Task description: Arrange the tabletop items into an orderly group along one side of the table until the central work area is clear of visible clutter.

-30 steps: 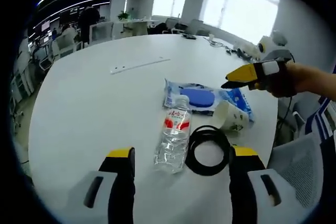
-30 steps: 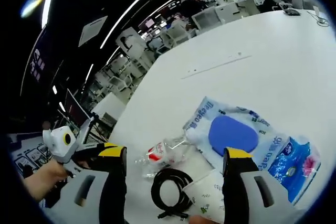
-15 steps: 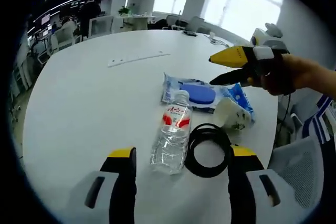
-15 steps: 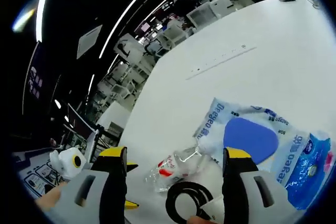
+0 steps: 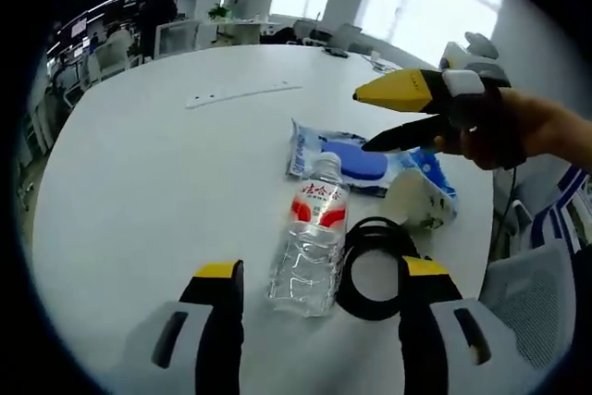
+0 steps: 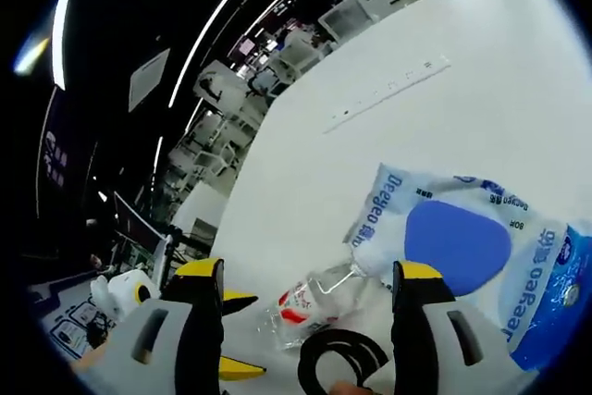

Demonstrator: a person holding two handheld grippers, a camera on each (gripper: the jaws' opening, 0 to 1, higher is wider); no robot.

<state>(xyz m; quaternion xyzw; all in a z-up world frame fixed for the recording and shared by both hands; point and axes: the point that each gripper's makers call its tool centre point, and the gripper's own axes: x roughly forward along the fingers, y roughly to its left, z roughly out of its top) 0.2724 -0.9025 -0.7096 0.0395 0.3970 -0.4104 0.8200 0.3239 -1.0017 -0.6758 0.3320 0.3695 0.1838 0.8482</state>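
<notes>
On a round white table (image 5: 139, 182), the left gripper (image 5: 324, 321) hangs low with its 2 yellow-tipped jaws set wide, holding nothing. Between those jaws in the left gripper view lies a clear plastic water bottle (image 5: 310, 238) with a red label, on its side, cap pointing away. Just beside it, to the right, a black cable coil (image 5: 375, 256) lies flat. Beyond the bottle sits a blue and white wet-wipe pack (image 5: 356, 162), and at the coil's far right edge a white paper cup (image 5: 421, 201) lies tipped over. Above the pack and cup, the right gripper (image 5: 370, 122), held in a hand (image 5: 504, 131), hovers with jaws parted and empty. In the right gripper view, the wet-wipe pack (image 6: 462, 242) lies between its wide-set jaws.
</notes>
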